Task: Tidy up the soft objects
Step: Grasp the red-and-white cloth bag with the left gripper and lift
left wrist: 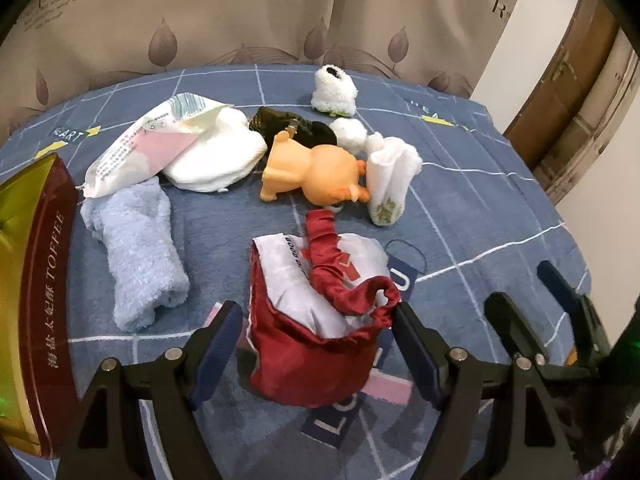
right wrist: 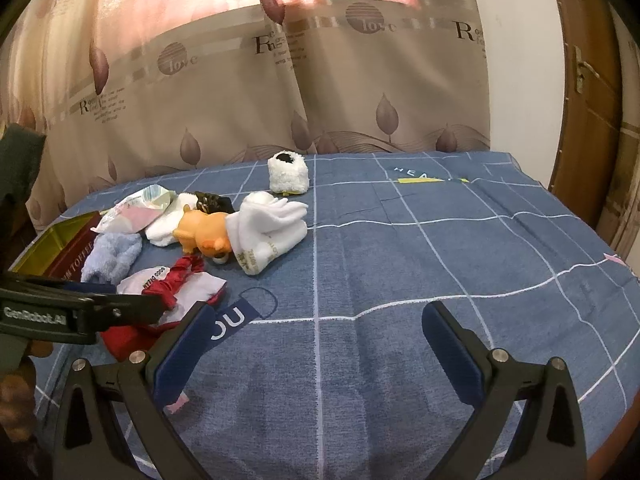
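Observation:
A red and white drawstring pouch [left wrist: 316, 320] lies on the blue checked cloth [left wrist: 480, 208], between the fingers of my left gripper [left wrist: 316, 316], which stands open around it. A rolled light blue towel [left wrist: 132, 256] lies to its left. Beyond are an orange toy [left wrist: 316, 176], a folded white sock [left wrist: 390, 176], a white cloth [left wrist: 220, 156], a wipes packet [left wrist: 148, 144] and a fluffy white sock [left wrist: 334, 90]. My right gripper [right wrist: 318, 316] is open over bare cloth, to the right of the pouch [right wrist: 176, 292], with nothing between its fingers.
A dark red and gold toffee tin [left wrist: 36, 280] stands open at the left edge. A black patterned item [left wrist: 292, 126] lies behind the toy. Curtains hang behind the table; a wooden door [right wrist: 588, 120] is at the right. A hand [right wrist: 16, 400] holds the left gripper.

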`<act>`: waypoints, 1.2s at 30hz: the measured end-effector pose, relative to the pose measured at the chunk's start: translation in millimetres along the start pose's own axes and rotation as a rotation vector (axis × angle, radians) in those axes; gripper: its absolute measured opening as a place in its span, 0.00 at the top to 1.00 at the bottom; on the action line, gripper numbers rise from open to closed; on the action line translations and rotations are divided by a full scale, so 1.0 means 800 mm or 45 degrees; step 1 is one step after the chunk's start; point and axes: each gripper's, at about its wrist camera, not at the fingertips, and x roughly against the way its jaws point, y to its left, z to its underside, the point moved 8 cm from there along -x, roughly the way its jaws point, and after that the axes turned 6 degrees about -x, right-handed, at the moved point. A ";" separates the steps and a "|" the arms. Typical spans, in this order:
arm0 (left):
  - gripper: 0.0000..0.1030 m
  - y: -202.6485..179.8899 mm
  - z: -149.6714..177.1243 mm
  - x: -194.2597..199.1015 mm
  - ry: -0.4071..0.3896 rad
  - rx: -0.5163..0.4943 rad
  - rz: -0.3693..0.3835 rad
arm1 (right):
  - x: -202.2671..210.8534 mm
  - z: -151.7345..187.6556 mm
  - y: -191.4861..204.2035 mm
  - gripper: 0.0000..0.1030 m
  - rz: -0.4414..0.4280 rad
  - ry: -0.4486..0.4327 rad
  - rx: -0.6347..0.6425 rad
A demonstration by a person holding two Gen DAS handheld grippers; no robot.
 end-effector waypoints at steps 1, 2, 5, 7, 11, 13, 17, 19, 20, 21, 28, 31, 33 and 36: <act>0.24 0.000 0.000 -0.002 0.000 -0.004 -0.005 | 0.000 0.000 0.000 0.00 0.000 -0.001 0.004; 0.24 0.000 0.001 -0.003 -0.001 -0.009 -0.010 | 0.000 0.000 0.000 0.00 0.000 -0.001 0.007; 0.24 0.000 0.003 -0.009 0.005 -0.029 -0.040 | -0.002 0.001 -0.001 0.00 -0.001 0.004 0.005; 0.24 0.000 0.005 -0.015 0.018 -0.038 -0.052 | -0.002 0.001 -0.002 0.00 -0.008 0.007 -0.006; 0.24 0.001 0.008 -0.025 0.039 -0.059 -0.079 | -0.003 0.001 -0.003 0.00 -0.022 0.018 -0.034; 0.24 0.001 0.008 -0.028 0.039 -0.065 -0.087 | -0.003 0.000 -0.003 0.00 -0.026 0.019 -0.039; 0.24 -0.003 0.008 -0.032 0.040 -0.094 -0.116 | -0.003 0.000 -0.004 0.00 -0.021 0.018 -0.026; 0.24 -0.004 0.009 -0.034 0.039 -0.111 -0.143 | -0.003 0.000 -0.004 0.00 -0.020 0.017 -0.021; 0.24 -0.005 0.009 -0.034 0.035 -0.118 -0.151 | -0.003 0.000 -0.004 0.00 -0.022 0.018 -0.024; 0.24 -0.006 0.010 -0.034 0.030 -0.125 -0.160 | -0.003 0.000 -0.004 0.00 -0.020 0.017 -0.023; 0.24 -0.013 0.011 -0.036 0.013 -0.179 -0.207 | -0.004 0.000 -0.002 0.00 -0.018 0.020 -0.026; 0.24 -0.016 0.011 -0.038 0.009 -0.190 -0.208 | -0.004 0.001 -0.002 0.00 -0.019 0.019 -0.023; 0.27 -0.016 0.011 -0.038 0.004 -0.193 -0.206 | -0.004 0.001 -0.002 0.00 -0.018 0.019 -0.026; 0.42 -0.019 0.012 -0.038 -0.016 -0.188 -0.170 | -0.004 0.002 -0.002 0.00 -0.022 0.017 -0.033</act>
